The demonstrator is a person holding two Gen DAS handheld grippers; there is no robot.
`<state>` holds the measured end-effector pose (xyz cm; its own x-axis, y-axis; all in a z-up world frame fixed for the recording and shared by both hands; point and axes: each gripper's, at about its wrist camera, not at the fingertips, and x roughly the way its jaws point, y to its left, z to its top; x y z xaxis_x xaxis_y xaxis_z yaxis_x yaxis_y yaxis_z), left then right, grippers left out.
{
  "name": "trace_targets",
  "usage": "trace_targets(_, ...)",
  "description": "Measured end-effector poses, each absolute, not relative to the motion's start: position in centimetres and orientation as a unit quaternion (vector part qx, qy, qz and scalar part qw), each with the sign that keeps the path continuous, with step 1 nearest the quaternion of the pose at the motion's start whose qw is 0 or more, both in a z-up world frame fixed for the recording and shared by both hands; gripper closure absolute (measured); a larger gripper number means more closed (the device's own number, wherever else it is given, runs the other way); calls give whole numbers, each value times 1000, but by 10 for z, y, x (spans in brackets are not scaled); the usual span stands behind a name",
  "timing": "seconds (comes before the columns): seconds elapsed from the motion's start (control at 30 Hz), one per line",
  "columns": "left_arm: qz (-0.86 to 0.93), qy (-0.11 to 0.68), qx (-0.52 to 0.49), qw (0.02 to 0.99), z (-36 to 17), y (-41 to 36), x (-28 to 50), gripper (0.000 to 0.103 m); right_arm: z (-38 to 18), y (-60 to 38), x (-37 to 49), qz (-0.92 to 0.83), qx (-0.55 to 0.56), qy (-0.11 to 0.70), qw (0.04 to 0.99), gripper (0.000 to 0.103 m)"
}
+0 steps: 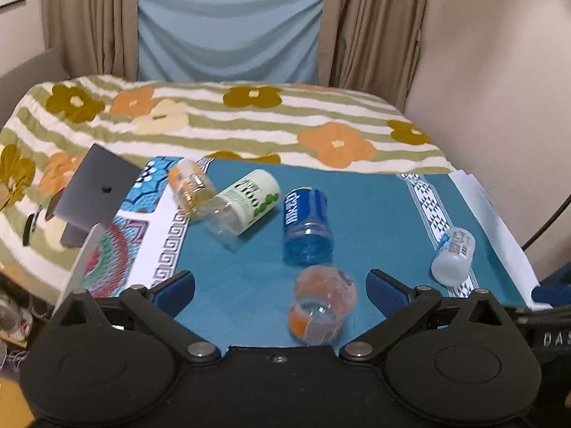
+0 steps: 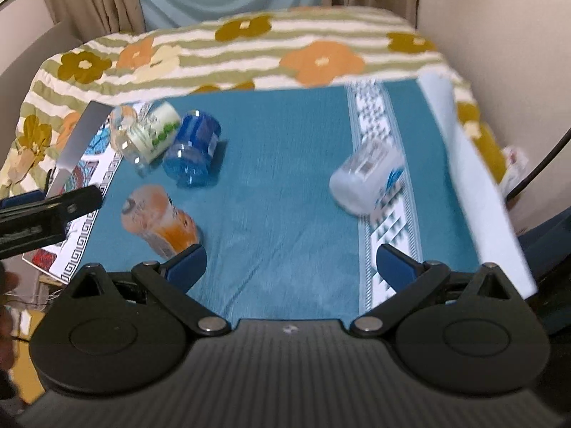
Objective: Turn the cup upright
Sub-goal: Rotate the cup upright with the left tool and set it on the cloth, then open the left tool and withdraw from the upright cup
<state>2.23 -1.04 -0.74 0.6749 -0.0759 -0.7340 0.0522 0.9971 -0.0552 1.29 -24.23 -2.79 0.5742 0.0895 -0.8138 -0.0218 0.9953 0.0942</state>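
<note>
Grippers left (image 1: 280, 285), right (image 2: 291, 267): both spread, empty | laptop (image 1: 96, 189) lid: left view only

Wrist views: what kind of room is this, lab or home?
Most likely a home bedroom. The cups lie on a teal cloth spread in front of a bed with a flowered, striped blanket; beige curtains frame a window behind it, and a laptop sits at the left edge.
</note>
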Motion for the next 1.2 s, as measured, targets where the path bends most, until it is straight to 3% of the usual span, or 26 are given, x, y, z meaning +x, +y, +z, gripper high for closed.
trace_targets(0.27,-24,412,3,911,14,9,2,0,3,-236,3,7,20,440,898,0)
trace_targets(0.47,-25,412,47,909,8,8,-9,0,1,-228,-5,-7,16,447,894,0)
trace_targets(1.2,-49,413,39,908,5,8,-7,0,-1,-216,-11,-16,17,450,893,0)
